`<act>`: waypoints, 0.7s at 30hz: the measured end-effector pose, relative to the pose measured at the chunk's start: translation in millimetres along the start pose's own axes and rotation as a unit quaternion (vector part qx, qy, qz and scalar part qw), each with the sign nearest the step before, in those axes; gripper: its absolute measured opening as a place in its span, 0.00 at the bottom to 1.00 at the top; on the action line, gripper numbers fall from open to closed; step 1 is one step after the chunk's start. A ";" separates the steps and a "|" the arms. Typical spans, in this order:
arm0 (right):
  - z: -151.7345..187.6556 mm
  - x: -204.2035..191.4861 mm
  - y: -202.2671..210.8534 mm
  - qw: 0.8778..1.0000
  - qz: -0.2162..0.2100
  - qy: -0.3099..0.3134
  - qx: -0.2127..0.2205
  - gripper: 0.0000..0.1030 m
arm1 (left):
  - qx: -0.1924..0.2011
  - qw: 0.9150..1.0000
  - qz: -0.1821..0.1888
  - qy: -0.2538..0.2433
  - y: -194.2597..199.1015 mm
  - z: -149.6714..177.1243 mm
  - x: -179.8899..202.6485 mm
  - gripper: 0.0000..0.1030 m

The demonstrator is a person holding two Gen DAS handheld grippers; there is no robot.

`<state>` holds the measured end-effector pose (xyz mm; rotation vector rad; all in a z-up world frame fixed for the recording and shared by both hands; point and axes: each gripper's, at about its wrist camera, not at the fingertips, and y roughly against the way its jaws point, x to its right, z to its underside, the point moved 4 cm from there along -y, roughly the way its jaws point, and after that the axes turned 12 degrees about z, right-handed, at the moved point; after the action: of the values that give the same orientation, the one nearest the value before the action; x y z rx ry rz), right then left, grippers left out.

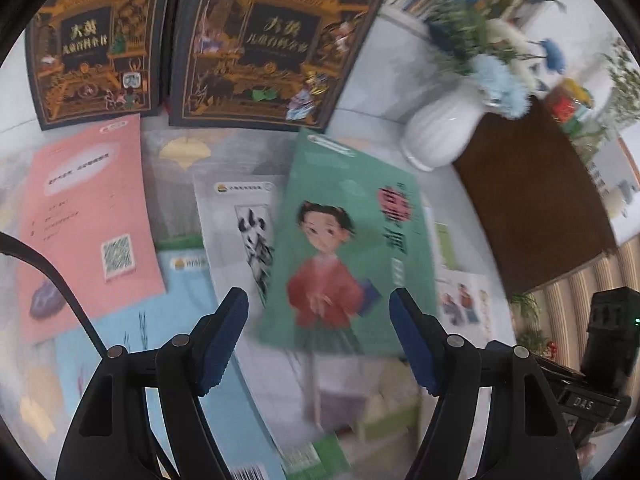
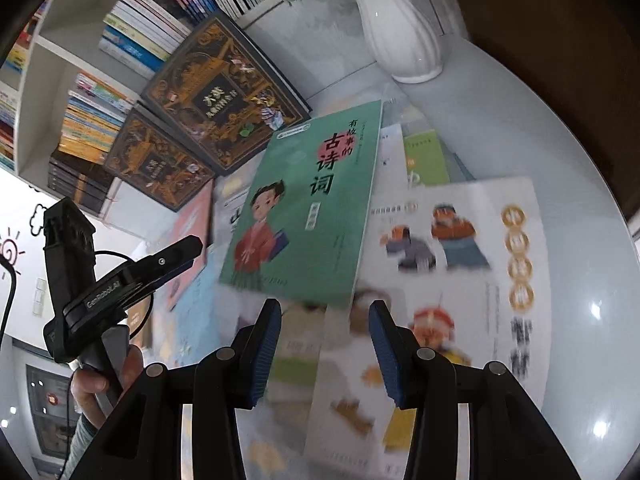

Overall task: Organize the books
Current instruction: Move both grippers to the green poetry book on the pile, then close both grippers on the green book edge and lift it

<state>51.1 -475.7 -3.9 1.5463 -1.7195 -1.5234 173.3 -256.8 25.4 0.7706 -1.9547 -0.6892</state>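
Note:
A pile of thin books lies spread over a round white table (image 2: pixel 560 152). On top is a green book (image 1: pixel 344 248) (image 2: pixel 308 200) with a girl in red on its cover. Beside it lie a pink book (image 1: pixel 88 220), a light blue book (image 1: pixel 168 344), a white calligraphy book (image 1: pixel 240 232) and a white cartoon book (image 2: pixel 460 260). Two dark ornate books (image 1: pixel 272 40) (image 2: pixel 224 92) lean at the back. My left gripper (image 1: pixel 318 340) hovers open over the green book's near edge. My right gripper (image 2: pixel 325 352) also stands open, above the pile just in front of that book. Neither holds anything.
A white vase (image 1: pixel 440 132) (image 2: pixel 396 32) with blue flowers stands at the table's far right. A white bookshelf (image 2: pixel 44 44) full of upright books rises behind the ornate books. A hand (image 2: pixel 100 380) grips the left tool's handle. A dark wooden surface (image 1: pixel 532 200) lies to the right.

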 end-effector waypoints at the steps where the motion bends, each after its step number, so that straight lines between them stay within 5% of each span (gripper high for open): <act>1: -5.9 0.1 -7.0 1.000 0.005 0.002 -0.001 0.42 | -0.001 1.000 0.001 0.007 -6.4 -3.5 -5.3 0.69; 10: -36.1 -5.4 -51.7 0.998 0.051 0.019 0.006 0.42 | -0.017 1.000 0.004 0.003 -41.7 -14.8 -17.6 0.58; 21: -15.3 -23.0 -58.1 0.994 0.090 0.053 0.006 0.43 | -0.024 0.999 0.023 0.008 -37.1 4.1 -7.9 0.58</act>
<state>98.5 -451.8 -40.2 1.4075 -1.7591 -1.3214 181.9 -274.5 -7.3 0.6973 -1.9297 -0.6977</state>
